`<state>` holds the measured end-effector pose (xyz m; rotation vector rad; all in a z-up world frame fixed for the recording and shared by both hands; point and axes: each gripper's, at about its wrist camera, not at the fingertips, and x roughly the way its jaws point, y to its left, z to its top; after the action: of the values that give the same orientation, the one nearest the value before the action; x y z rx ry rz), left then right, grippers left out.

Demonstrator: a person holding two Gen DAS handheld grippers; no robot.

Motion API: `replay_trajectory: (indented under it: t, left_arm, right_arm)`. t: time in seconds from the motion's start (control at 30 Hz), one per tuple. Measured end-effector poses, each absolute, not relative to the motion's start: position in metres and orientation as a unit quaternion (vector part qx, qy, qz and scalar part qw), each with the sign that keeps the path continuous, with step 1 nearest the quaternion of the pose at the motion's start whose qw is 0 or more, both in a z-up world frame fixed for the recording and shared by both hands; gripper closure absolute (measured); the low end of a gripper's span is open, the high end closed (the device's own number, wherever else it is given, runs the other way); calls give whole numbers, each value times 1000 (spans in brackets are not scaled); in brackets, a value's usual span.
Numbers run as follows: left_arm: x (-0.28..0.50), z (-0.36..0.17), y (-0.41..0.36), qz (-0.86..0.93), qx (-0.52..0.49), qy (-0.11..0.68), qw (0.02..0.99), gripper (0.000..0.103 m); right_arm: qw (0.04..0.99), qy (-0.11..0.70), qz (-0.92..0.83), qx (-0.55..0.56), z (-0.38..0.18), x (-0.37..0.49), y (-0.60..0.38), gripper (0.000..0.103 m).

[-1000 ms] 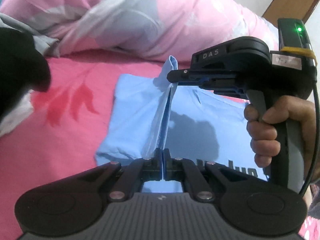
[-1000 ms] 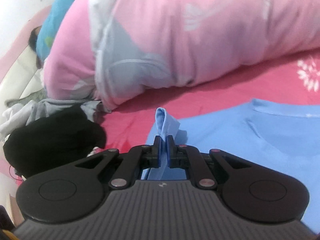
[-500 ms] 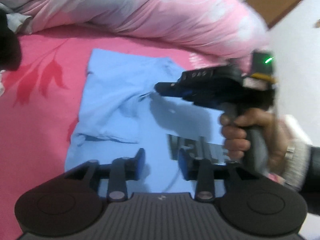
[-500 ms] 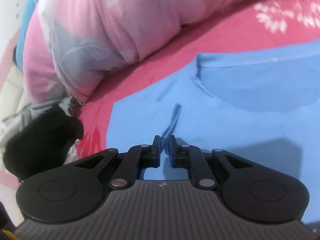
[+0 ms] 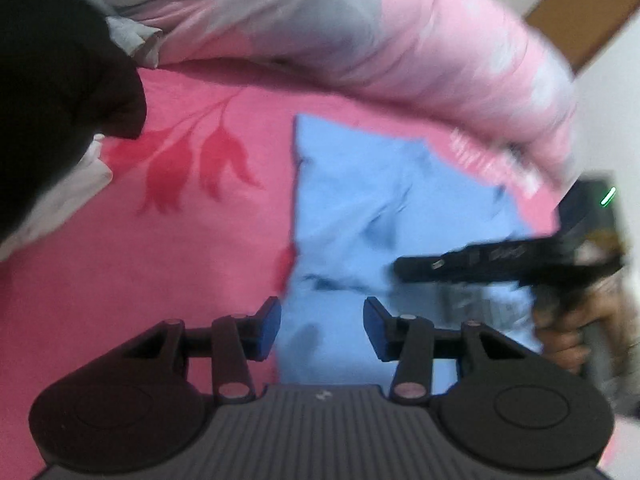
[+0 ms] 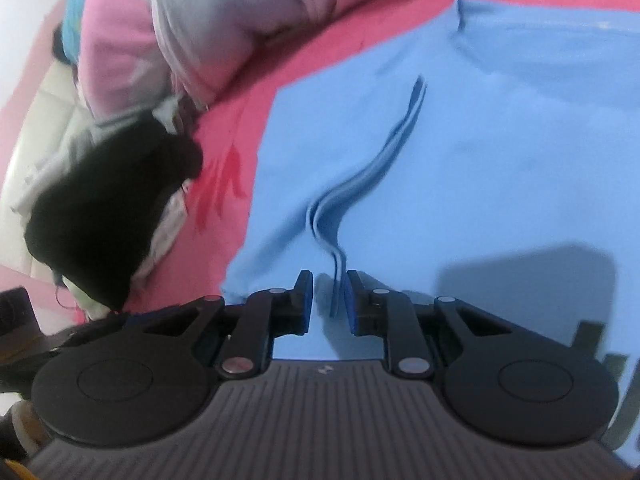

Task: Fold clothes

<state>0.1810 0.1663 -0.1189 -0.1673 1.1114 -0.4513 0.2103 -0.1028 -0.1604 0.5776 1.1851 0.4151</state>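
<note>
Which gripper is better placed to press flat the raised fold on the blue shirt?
Right, probably. The raised fold of the blue shirt runs between the open right gripper. The left gripper, also open, hovers over the shirt's edge.

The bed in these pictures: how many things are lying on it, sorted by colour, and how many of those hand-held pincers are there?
Blue shirt: 1
Black garment: 1
Pink and grey duvet: 1
Pincers: 2, the left gripper and the right gripper, both open
Total: 5, all on or over the pink sheet
</note>
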Motion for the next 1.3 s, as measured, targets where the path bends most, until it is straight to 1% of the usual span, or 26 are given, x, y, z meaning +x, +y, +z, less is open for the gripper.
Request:
replay_trajectory:
  t: [0.03,0.17,0.27,0.33,0.5,0.57,0.67,0.7,0.8,0.93,1.0,1.03,1.07,1.1,1.3]
  left_arm:
    - [182,-123,162,-208,-62,526,822,59]
    - [184,-134,168,-192,-99,536,816,59]
    - [185,-138,167,-189,-91,532,820,58]
    - [188,-143,164,-193,-81,528,823,58]
    - [189,-145,154,-208,-54,508,834,57]
    - [189,-145,151,-209,-51,505,836,57]
    - [189,-146,152,-205,-58,504,837,57]
    - [189,-147,153,-202,-60,503,838,57]
    - [187,-147,152,-196,-59,502,841,57]
    - [185,-146,147,-186,-43,502,843,59]
    - [184,-145,146,-176,-39,506,844,61]
    - [184,-145,144,-172,-32,507,844,62]
    - [184,-145,142,-169,-25,507,845,67]
    - [184,-145,141,-165,-21,509,844,68]
    - [185,-143,136,-164,8,513,843,68]
  right_arm:
    - [770,549,191,261,-160,210,-101,86]
    - [767,561,187,251,-158,210,-97,81]
    - [760,568,184,256,-158,213,-97,78]
    - [755,572,183,263,-159,215,-94,71]
    - [753,576,162,274,-161,216,-91,71]
    - [758,576,158,262,-159,216,-87,71]
    - [766,577,155,238,-157,217,-80,74]
    - [768,578,155,229,-156,217,-78,77]
    - [773,577,150,218,-155,218,-77,90]
    - [777,567,157,224,-152,217,-83,98]
    - [780,560,159,231,-148,216,-85,98]
    - [781,555,158,238,-144,215,-87,99]
    - [781,551,158,247,-140,214,-89,99]
    - [781,547,159,255,-136,213,-90,99]
    - [765,553,165,287,-131,207,-94,99]
